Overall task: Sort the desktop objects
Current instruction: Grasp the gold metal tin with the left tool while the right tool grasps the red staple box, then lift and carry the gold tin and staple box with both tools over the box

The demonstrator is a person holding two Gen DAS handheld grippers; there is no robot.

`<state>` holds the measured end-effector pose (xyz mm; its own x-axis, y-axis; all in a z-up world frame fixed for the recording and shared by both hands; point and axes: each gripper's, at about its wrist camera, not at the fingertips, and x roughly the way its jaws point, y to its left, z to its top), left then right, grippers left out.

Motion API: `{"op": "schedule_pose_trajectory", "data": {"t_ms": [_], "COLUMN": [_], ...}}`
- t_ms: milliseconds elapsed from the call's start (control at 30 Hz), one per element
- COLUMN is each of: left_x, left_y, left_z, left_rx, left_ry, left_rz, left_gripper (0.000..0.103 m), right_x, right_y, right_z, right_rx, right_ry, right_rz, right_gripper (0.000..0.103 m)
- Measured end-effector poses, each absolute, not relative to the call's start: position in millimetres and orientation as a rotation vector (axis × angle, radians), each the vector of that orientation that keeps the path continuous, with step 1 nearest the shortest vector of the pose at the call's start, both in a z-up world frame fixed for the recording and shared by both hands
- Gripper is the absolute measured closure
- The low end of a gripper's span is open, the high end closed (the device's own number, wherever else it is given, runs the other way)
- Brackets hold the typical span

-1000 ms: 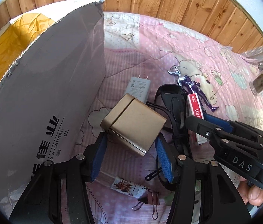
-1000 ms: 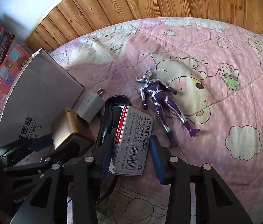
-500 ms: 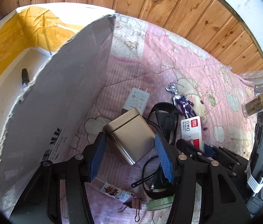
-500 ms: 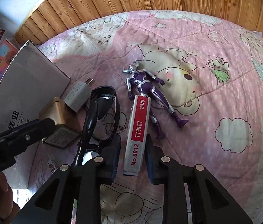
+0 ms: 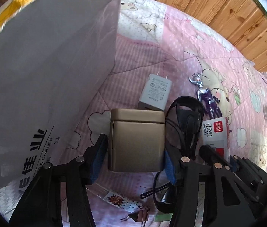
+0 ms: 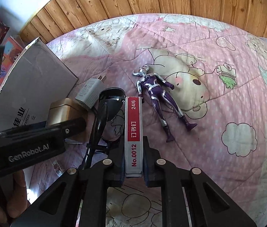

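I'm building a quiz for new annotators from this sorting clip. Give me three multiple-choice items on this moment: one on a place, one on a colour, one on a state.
1. Where does the white charger lie?
A. just beyond the gold tin
B. inside the cardboard box
C. on the figure

2. What colour is the toy figure's suit?
A. green
B. purple
C. orange

3. What is the right gripper doing?
A. hanging open
B. shut on nothing
C. shut on the staple box

Key: 1 A, the charger sits right behind the gold tin. 2 B, purple with silver trim. 3 C, both fingers press the staple box sides.
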<state>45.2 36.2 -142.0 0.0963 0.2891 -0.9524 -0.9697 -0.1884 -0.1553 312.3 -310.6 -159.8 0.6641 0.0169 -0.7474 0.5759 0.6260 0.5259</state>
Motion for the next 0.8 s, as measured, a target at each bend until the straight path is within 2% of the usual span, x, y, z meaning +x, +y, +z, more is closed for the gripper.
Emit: {"op": "schedule_pose_trajectory", "data": {"t_ms": [267, 800], "left_x": [43, 46], "left_y": [13, -49], "left_z": [-123, -63], "left_rx": [-1.099, -0.886], "left_ry": [0.764, 0.744], "left_rz": [1.338, 1.367], "left_gripper": [0.052, 0.052], "right_x": [297, 274], "right_y": [-310, -271], "right_z": [-154, -109], "right_rx": [0.891, 0.740], "right_ry": [0.755, 0.712], "right_rz": [-0.363, -0.429], "right_gripper": [0.088, 0.088]}}
